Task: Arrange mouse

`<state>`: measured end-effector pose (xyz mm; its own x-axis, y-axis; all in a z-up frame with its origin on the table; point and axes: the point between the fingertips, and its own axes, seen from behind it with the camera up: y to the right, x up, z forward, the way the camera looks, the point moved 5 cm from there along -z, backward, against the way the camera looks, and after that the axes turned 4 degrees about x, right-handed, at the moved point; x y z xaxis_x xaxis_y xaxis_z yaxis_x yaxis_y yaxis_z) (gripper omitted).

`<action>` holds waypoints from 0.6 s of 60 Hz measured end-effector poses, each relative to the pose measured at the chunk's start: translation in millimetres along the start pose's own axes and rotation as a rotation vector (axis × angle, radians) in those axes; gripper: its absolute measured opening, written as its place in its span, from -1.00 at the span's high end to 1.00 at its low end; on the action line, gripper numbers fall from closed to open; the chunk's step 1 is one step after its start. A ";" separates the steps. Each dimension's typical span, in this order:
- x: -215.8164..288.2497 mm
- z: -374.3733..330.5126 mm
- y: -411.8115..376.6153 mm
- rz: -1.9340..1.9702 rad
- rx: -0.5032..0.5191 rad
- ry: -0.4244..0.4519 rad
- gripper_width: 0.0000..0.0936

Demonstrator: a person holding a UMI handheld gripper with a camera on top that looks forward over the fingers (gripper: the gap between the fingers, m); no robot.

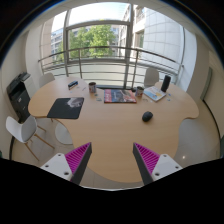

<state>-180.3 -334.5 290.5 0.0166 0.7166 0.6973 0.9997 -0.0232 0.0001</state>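
Gripper [112,160] wide open, empty, held back over table [100,130]; mouse [147,116] at 1 o'clock, mousepad [67,103] at 11, awaiting approach.

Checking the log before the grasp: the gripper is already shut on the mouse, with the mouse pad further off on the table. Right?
Not quite. In the gripper view the gripper is open and holds nothing; the mouse lies on the table well beyond the fingers. The mouse pad does lie further off on the table.
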 end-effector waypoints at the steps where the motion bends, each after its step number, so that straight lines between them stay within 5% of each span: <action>1: -14.8 10.5 7.3 0.002 0.004 0.005 -0.81; 19: -75.4 107.8 111.3 0.015 0.004 -0.051 -0.81; 36: -39.3 246.5 218.5 -0.009 0.014 0.121 -0.80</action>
<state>41.5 -195.9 86.4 0.0061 0.6272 0.7789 1.0000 -0.0065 -0.0026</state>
